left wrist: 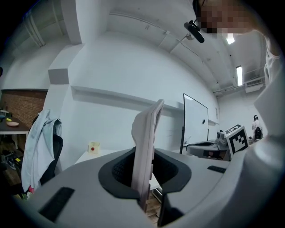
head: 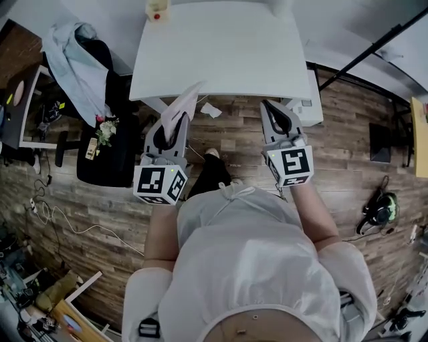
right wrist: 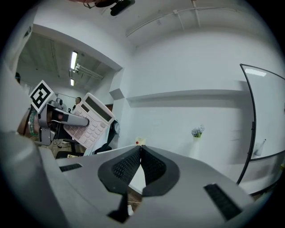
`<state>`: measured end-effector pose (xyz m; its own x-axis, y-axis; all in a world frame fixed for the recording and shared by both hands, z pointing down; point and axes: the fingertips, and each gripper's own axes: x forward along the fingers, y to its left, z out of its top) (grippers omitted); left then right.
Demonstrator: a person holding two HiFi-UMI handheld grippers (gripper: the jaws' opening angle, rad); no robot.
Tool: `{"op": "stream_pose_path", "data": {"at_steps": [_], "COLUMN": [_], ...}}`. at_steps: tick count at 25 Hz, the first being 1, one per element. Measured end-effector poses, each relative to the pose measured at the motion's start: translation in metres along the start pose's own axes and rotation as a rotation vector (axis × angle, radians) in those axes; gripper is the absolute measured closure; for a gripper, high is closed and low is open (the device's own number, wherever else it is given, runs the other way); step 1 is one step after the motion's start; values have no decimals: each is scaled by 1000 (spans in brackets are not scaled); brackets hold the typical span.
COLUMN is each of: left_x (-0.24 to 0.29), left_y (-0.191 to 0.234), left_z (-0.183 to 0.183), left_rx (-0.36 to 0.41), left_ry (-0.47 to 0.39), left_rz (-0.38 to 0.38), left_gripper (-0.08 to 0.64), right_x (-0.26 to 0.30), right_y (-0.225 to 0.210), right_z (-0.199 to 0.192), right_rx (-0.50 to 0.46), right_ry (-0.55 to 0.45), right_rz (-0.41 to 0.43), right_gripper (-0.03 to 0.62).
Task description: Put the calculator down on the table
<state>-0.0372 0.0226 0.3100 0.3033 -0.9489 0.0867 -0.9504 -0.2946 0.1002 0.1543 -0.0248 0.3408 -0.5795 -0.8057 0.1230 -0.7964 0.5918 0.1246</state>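
A pale pink calculator (head: 182, 107) stands on edge between the jaws of my left gripper (head: 175, 125), which is shut on it, just short of the white table's (head: 221, 47) near edge. In the left gripper view the calculator (left wrist: 147, 147) rises edge-on out of the jaws. The right gripper view shows its keys and display (right wrist: 90, 120) off to the left. My right gripper (head: 275, 115) hangs level beside the left one, shut with nothing in it, its pads touching (right wrist: 140, 165).
A small cream box with a red dot (head: 157, 10) sits at the table's far left edge. A black chair draped with a light jacket (head: 80, 67) stands to the left. A crumpled paper (head: 211, 110) lies on the wooden floor under the table edge.
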Motion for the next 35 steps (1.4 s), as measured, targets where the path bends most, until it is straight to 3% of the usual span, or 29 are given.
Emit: {"op": "stream_pose_path", "data": {"at_steps": [6,14,24,35], "left_x": [55,163,272,334], "left_y": [24,91,150,188], "left_z": [-11,-17,-71,-157], "left_rx": [-29,-54,-136,-260], "left_ry": [10,51,223,423], "left_rz": [-39,-98,-170,-205], "left_gripper": [466,466,466,465], "right_x": [50,157,267,343], "right_y": [-18,-63,-90,-92], "right_z": [-7,-24,-57,-105], "right_rx": [-1,26,74,124], "right_ry": [8,54,162,248], "right_rz": [10,-32,-35,1], "right_gripper": [586,586,586,586]}}
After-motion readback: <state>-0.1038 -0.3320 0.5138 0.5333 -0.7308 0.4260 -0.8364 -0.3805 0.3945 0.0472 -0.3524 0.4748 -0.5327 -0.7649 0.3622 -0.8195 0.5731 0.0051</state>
